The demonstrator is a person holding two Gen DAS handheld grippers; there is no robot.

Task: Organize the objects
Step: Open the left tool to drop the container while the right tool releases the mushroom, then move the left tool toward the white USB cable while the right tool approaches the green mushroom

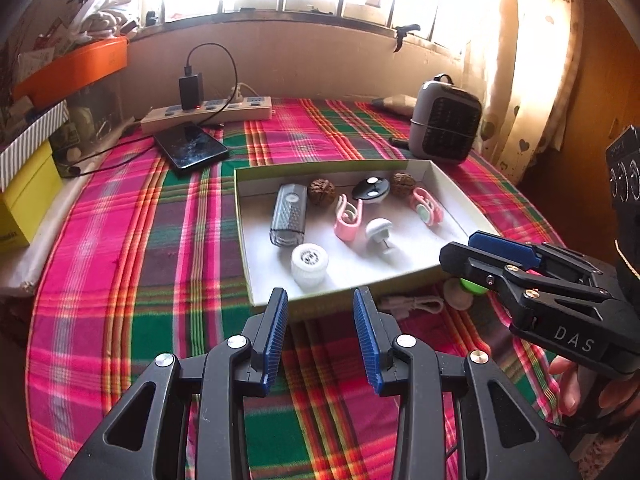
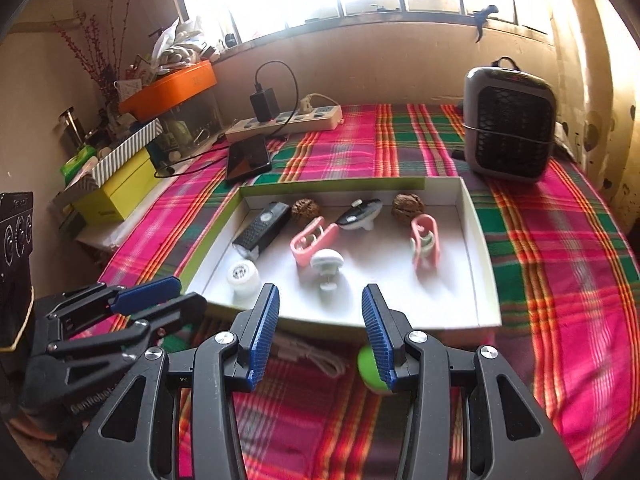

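Left gripper [image 1: 320,300]: lower centre, jaws apart, nothing between. Right gripper [image 2: 320,296]: likewise unclenched, empty. Green ball [image 2: 370,370]: lower centre, outside the tray [image 2: 486,268], possibly touching the right finger. Advice: centre jaws over it, then lift above the rim.

Left gripper [image 1: 320,300] tilted downward, jaws apart and empty, right gripper [image 2: 320,296] alongside, likewise parted, nothing held

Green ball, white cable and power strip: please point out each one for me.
Green ball [image 2: 370,368], right wrist view, its left side.
White cable [image 1: 414,304], left wrist view, the coiled middle.
Power strip [image 2: 296,120], right wrist view, its top face.
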